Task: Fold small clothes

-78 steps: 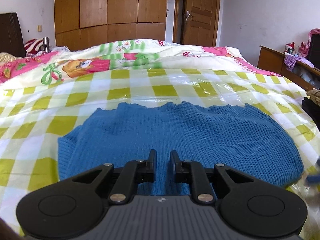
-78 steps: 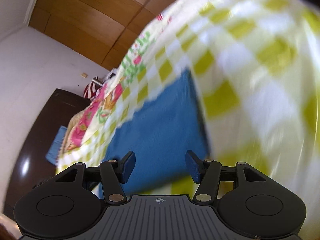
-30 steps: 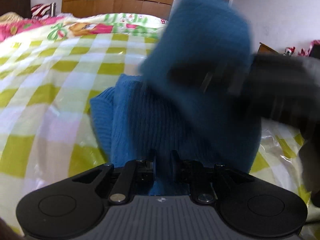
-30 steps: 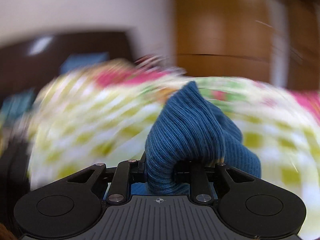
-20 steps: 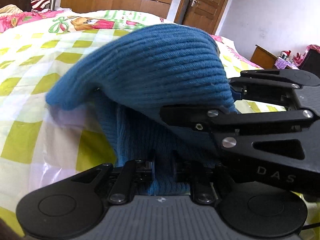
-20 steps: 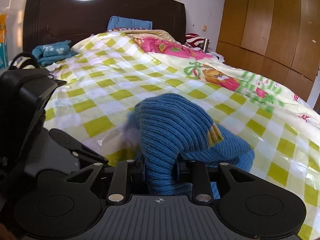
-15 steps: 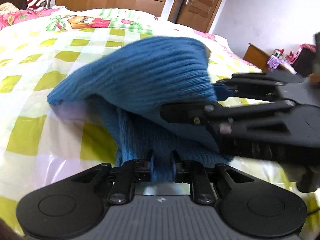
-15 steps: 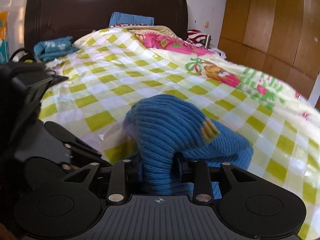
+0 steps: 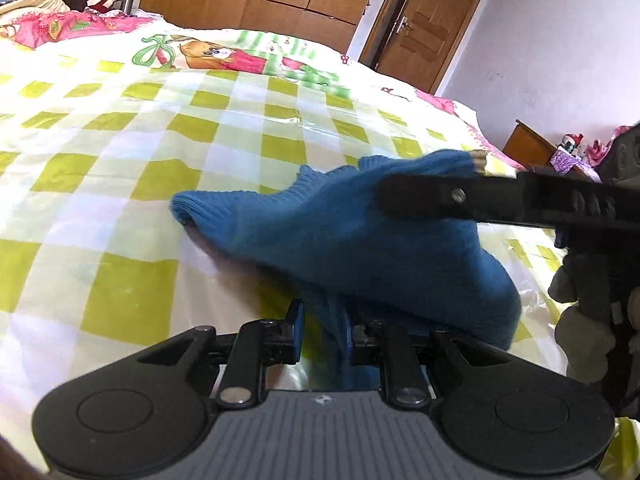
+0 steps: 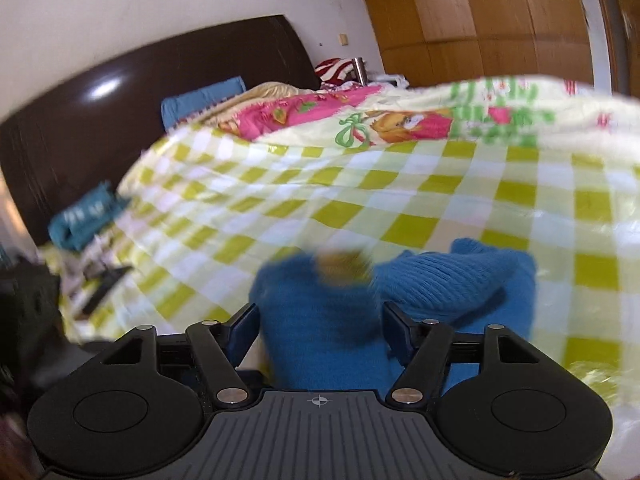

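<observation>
The right gripper [image 10: 318, 330] has just been opening: its jaws now stand as wide as they go, with the blue knitted sweater [image 10: 324, 336] still lying between them but no longer pinched. Half a second ago the same jaws were clamped on a thick bunch of that knit; now the fabric sits loose in the gap, blurred, as if slumping out. In the left wrist view this gripper shows as a long black bar [image 9: 500, 202] reaching in from the right, lying across the top of the folded-over layer.

The left gripper [image 9: 322, 330] is nearly closed, its jaws pinching a narrow pleat of the sweater [image 9: 340, 236] right at its fingertips. That grip looks the same as it did a second ago.

Just ahead of both grippers, the sweater is now doubled over. A few seconds back it lay spread flat and wide; since then the right-hand side has been carried across and laid on top, so its ribbed edge and a pale cuff point away from the left gripper, toward the far side of the bed.

Beneath and all around is the yellow-green checked bedcover [image 9: 120, 184], glossy as if under clear plastic.

To my eye this fold has just been set down and released; the left gripper's hold probably anchors the near edge until the layer settles.
</observation>
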